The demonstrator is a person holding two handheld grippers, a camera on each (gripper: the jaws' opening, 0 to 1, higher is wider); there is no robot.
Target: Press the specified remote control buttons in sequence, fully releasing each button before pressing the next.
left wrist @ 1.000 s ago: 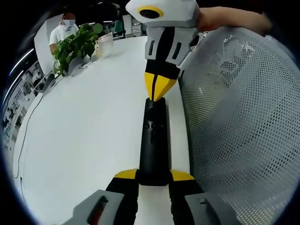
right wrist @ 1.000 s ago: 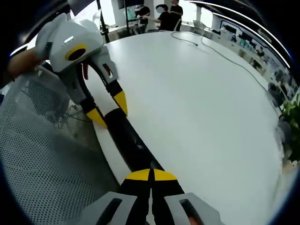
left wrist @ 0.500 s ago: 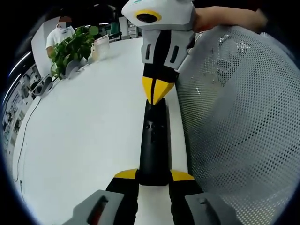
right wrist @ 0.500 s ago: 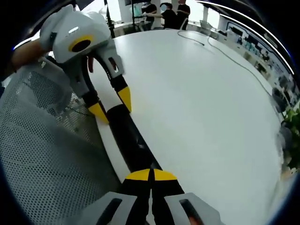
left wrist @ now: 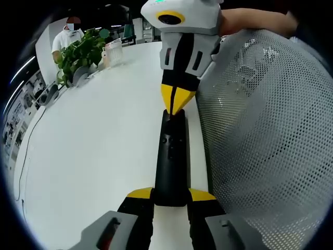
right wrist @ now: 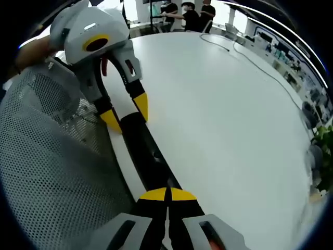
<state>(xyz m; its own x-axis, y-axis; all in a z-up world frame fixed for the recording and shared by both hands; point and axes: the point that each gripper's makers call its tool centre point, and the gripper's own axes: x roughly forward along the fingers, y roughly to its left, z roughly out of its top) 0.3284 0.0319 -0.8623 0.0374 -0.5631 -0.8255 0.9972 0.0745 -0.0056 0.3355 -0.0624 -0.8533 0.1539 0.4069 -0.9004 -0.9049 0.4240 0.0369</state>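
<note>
Left gripper view: I take the remote (left wrist: 170, 159) as my landmark, a long black bar lying on the white table (left wrist: 93, 151) along its edge. Far left of the remote, at the table's far side, I see a leafy plant (left wrist: 78, 52) with a person (left wrist: 65, 36) behind it. My left gripper (left wrist: 170, 195) clamps the remote's near end, one yellow-tipped jaw on each side of it. At the remote's far end the right gripper (left wrist: 177, 101) comes down with its yellow jaws pinched together into a point, the tip resting on the remote's top face just beyond its small buttons. Right of the remote a white mesh chair back (left wrist: 265, 130) stands against the table edge, and a hand (left wrist: 250, 21) holds the right gripper above it.

Right gripper view: left of the remote (right wrist: 143, 151) I see the mesh (right wrist: 52, 172) again. The left gripper (right wrist: 125, 112) straddles the remote's far end. My right gripper (right wrist: 167, 195) shows its jaws closed against each other over the near end. Right of the remote the table (right wrist: 223, 114) runs wide, with a cable (right wrist: 244, 54) across it and people (right wrist: 187, 13) standing at its far edge.
</note>
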